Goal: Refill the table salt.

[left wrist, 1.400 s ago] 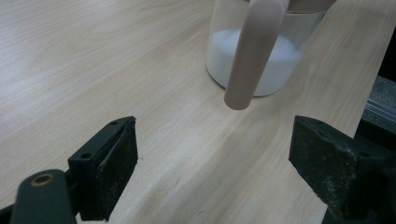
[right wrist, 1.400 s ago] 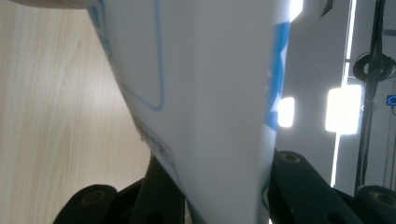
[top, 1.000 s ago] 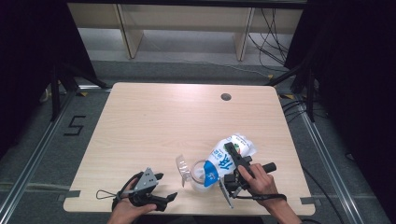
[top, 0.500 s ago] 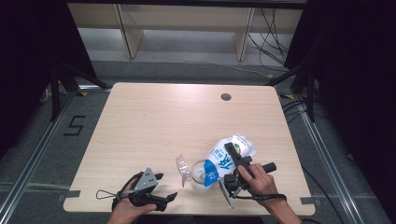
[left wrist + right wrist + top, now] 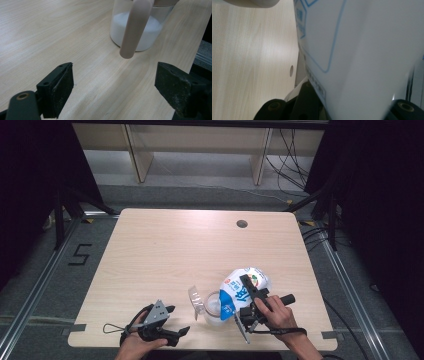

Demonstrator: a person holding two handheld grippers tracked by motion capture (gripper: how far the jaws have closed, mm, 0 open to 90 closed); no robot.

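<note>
We are holding a white and blue bag [image 5: 243, 287] in the right gripper [image 5: 248, 296], whose jaws are closing on the bag's body; in the right gripper view the bag's white face with blue outlines [image 5: 362, 50] is pressing right against the camera, between the two black jaws. The bag is tilting over a clear jar [image 5: 214, 306] near the front edge of the table [image 5: 165, 250], right of its middle, with the bag's lower, blue end meeting the jar's mouth. The jar is standing upright on the table and is holding a layer of white grains at the bottom (we are seeing this best in the left gripper view, where the jar [image 5: 140, 27] is sitting just ahead of the jaws). A pale flap, which may be the jar's hinged lid [image 5: 135, 27], is hanging down in front of the jar there; in the high view a clear lid [image 5: 196, 299] is standing open at the jar's left side.

We are resting the left gripper [image 5: 172, 334] on the table near the front edge, left of the jar and apart from it. Its jaws are standing wide open with nothing between them but bare wood. A round hole [image 5: 242, 224] is sitting in the table's far right part, well apart from the jar.
</note>
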